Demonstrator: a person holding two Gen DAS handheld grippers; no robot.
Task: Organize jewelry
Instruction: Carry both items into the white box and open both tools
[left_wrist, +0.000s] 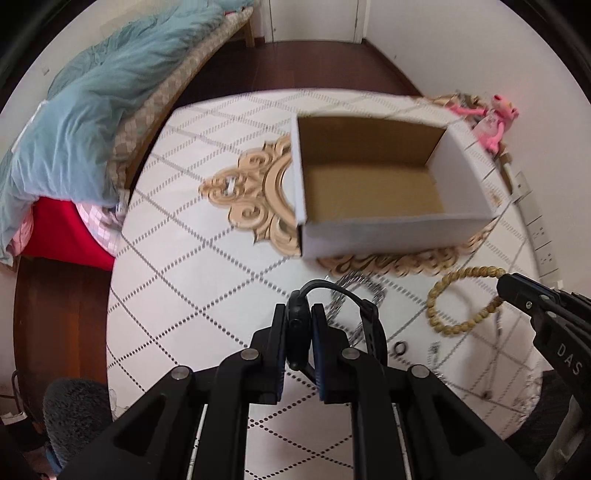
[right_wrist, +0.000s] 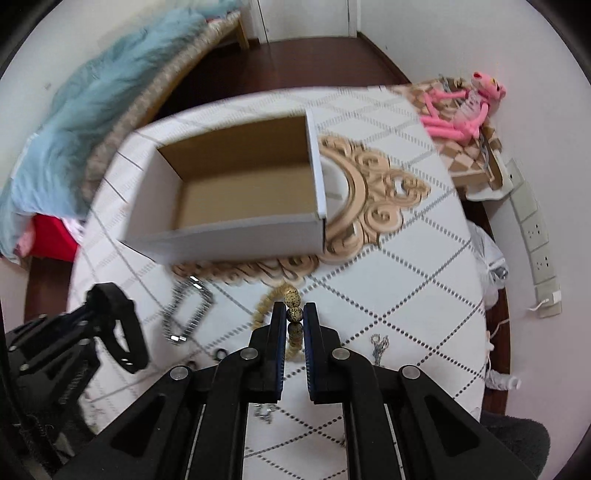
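The left tongs (left_wrist: 298, 325) are pinching a black strap wristwatch (left_wrist: 297, 332) above the white diamond-patterned surface (left_wrist: 192, 280), while the right tongs (right_wrist: 294, 321) are gripping a tan wooden bead bracelet (right_wrist: 293, 314), both near the open white cardboard box (left_wrist: 388, 232).

I see a black watch (left_wrist: 299, 325) clamped upright in my left gripper (left_wrist: 298, 314). A tan bead bracelet (right_wrist: 294, 314) is pinched in my right gripper (right_wrist: 294, 314), near the open cardboard box (right_wrist: 236, 184).
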